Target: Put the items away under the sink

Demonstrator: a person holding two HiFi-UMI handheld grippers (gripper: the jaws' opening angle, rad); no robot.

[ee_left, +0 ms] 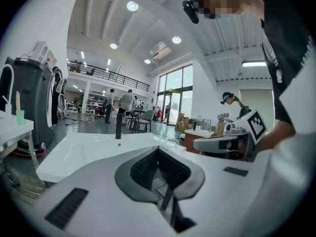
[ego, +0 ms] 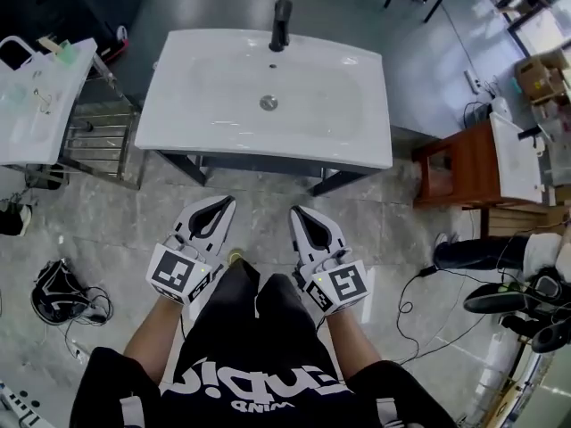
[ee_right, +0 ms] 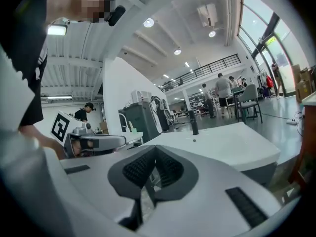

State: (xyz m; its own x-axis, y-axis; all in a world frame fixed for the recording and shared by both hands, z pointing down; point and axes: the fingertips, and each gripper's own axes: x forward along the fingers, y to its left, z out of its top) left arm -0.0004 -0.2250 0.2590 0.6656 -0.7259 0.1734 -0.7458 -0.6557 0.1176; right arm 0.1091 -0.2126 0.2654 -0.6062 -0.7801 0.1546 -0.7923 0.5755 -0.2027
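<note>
A white sink [ego: 268,96] with a black faucet [ego: 281,23] stands on a dark frame [ego: 259,163] right in front of me. Both grippers hover side by side over the floor, short of its front edge. My left gripper [ego: 224,202] is shut with nothing in it, and so is my right gripper [ego: 297,210]. In the left gripper view the shut tips [ee_left: 158,148] point at the basin [ee_left: 89,149]. In the right gripper view the shut tips [ee_right: 155,147] point at the basin's near edge [ee_right: 232,142]. No loose item lies near either gripper.
A white table [ego: 36,105] with small things and a metal rack [ego: 98,136] stand at the left. A wooden cabinet [ego: 464,163] with another basin is at the right. Cables [ego: 62,297] and shoes [ego: 500,297] lie on the tiled floor.
</note>
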